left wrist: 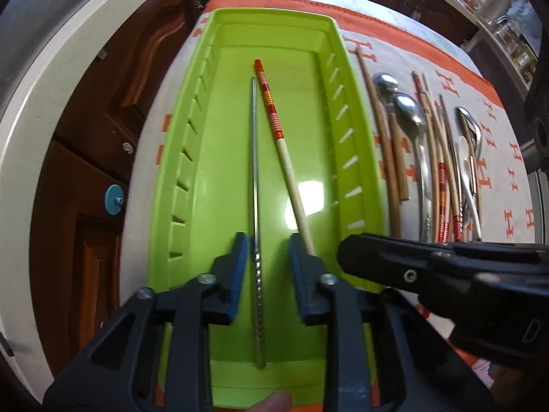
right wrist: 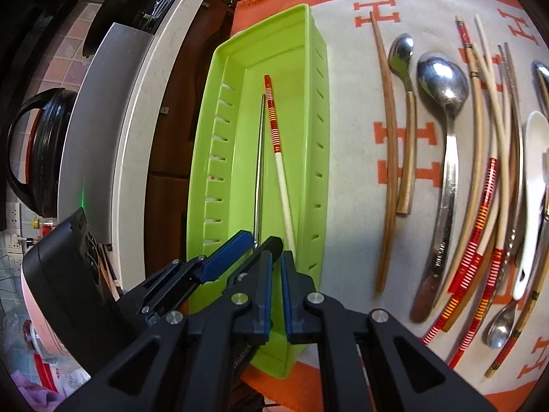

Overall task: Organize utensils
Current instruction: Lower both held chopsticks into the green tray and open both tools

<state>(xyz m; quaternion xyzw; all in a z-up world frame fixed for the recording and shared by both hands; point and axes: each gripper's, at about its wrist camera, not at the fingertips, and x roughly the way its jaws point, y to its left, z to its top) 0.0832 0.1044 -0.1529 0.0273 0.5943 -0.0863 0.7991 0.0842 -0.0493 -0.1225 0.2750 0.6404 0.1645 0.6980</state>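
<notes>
We saw a glossy lime-green plastic tray (left wrist: 357, 158) whose smooth floor threw back a bright glare. In it lay a slim metal chopstick (left wrist: 254, 171), its lower length knurled, and a pale matt chopstick (left wrist: 288, 171) with shiny red-and-gold banding. The cloth (right wrist: 350, 110) beneath looked woven and matt, cream with orange letters. On it we noted a polished, mirror-like steel spoon (right wrist: 442, 82), a plain brown wooden chopstick (right wrist: 389, 144) and a smooth white spoon (right wrist: 535, 178). The gripper pads (left wrist: 240, 274) looked like matt blue rubber.

Green slotted tray (left wrist: 357, 158): one metal chopstick (left wrist: 254, 171) and one red-banded chopstick (left wrist: 274, 120) were laid lengthwise inside. Spoons (right wrist: 442, 103) and further chopsticks (right wrist: 387, 137) were spread alongside, on the cloth.
</notes>
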